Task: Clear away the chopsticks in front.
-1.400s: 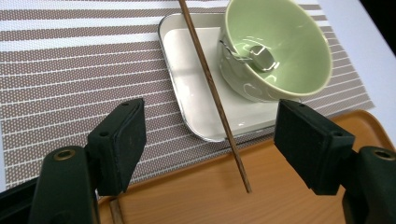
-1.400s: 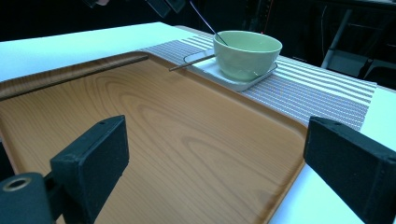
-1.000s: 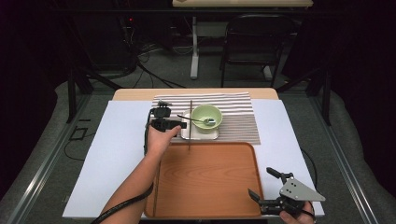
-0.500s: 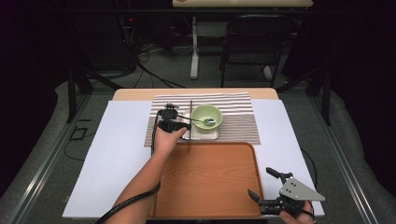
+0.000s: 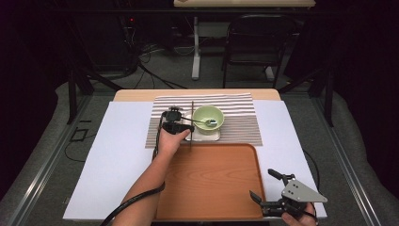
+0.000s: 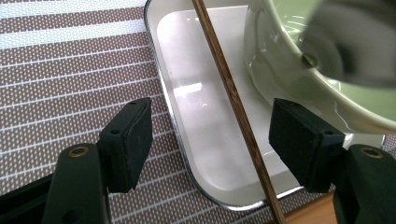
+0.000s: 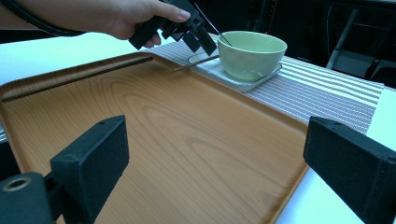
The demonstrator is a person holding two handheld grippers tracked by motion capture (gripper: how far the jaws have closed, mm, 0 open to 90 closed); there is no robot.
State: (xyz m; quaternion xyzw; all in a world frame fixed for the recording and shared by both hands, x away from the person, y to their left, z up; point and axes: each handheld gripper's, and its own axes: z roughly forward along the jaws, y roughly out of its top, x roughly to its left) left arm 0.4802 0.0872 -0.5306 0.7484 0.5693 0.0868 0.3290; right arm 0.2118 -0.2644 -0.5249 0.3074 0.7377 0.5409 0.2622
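Note:
A thin dark wooden chopstick (image 5: 192, 126) rests across the left end of a small white dish (image 5: 205, 135) and reaches onto the wooden tray (image 5: 211, 188). A green bowl (image 5: 208, 117) with a spoon (image 5: 207, 123) in it sits on that dish. My left gripper (image 5: 187, 126) is low over the dish's left end. In the left gripper view its jaws straddle the chopstick (image 6: 233, 100) without touching it; they have just closed a little and stand open (image 6: 215, 140). My right gripper (image 5: 261, 183) hovers open at the tray's near right corner (image 7: 219, 163).
A brown-and-white striped placemat (image 5: 235, 127) lies under the dish at the back of a white sheet (image 5: 117, 160). The tray has a raised rim (image 7: 289, 123). A chair and desk legs stand beyond the table.
My left hand has sunk and shifted slightly right, bringing its jaws down around the chopstick. The right gripper has kept still.

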